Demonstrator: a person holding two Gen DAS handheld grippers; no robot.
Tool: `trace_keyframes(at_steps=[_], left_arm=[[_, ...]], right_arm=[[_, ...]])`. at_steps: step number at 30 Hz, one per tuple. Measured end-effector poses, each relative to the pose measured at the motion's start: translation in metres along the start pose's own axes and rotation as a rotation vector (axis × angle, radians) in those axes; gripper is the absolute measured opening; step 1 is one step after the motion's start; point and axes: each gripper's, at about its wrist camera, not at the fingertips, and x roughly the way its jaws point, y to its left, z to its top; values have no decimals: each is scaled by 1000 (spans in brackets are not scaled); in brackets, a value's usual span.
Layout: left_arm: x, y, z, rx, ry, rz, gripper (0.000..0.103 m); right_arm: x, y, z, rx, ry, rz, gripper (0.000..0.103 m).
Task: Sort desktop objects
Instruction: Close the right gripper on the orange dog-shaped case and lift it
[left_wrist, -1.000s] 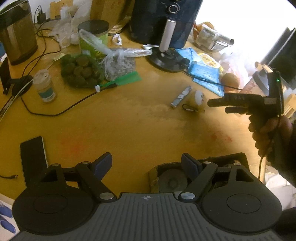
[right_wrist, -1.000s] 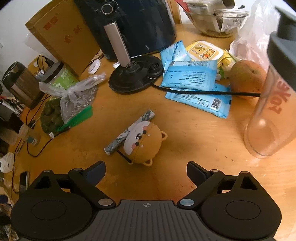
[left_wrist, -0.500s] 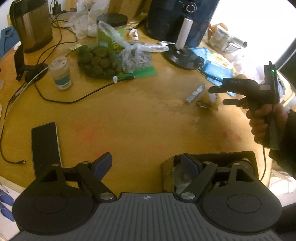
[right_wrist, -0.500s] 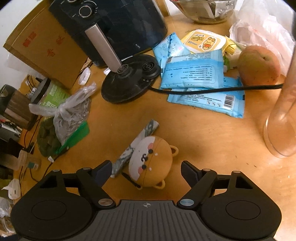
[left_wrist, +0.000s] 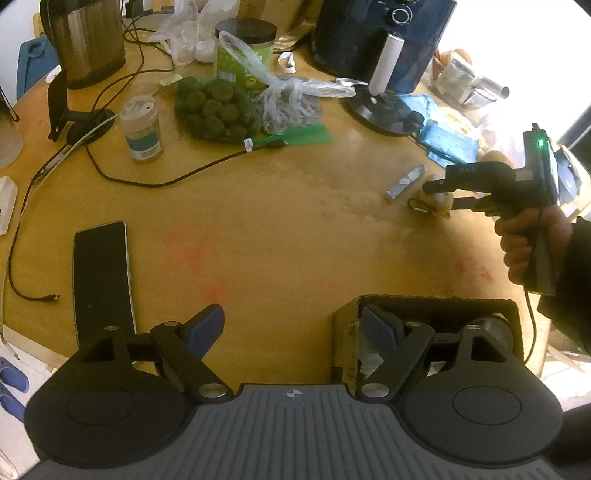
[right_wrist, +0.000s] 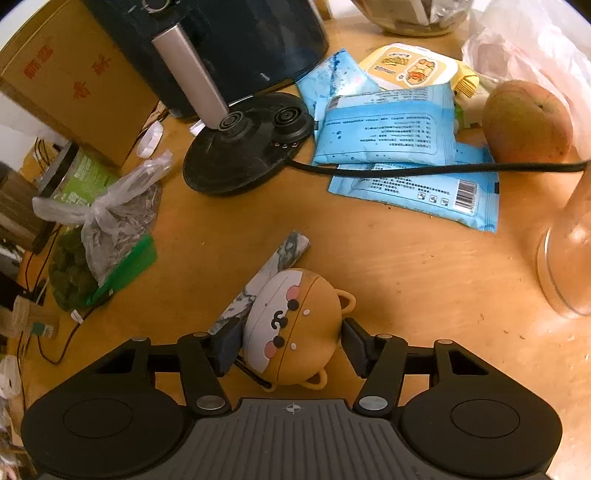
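A small orange dog-face case (right_wrist: 295, 328) lies on the wooden table (right_wrist: 406, 277), touching a marbled grey stick (right_wrist: 273, 266). My right gripper (right_wrist: 291, 343) straddles the case and its jaws are closing. The left pad sits at the case's side, and the right pad stands a sliver off it. In the left wrist view the right gripper (left_wrist: 439, 194) is low over the case (left_wrist: 441, 201), held by a hand. My left gripper (left_wrist: 291, 328) is open and holds nothing. Its right finger hangs over an open cardboard box (left_wrist: 343, 332).
Blue wipe packs (right_wrist: 388, 129), a reddish fruit (right_wrist: 524, 122), a black kettle base (right_wrist: 240, 158) with its cable, and a clear cup (right_wrist: 569, 266) surround the case. A phone (left_wrist: 101, 273), a small bottle (left_wrist: 142, 129) and bagged green balls (left_wrist: 218, 110) lie left.
My right gripper has come down and forward over the dog-face case, and its jaws have narrowed from wide apart to close around it. The left gripper has rolled a little and stays open.
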Motion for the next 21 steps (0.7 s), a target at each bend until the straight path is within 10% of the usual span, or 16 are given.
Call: trace_keyframes(at_steps=[21], left_arm=[[3,-8,-1,12,-2,-23,82]], right_arm=[[-20,11,-20,-404,54,-57,60]])
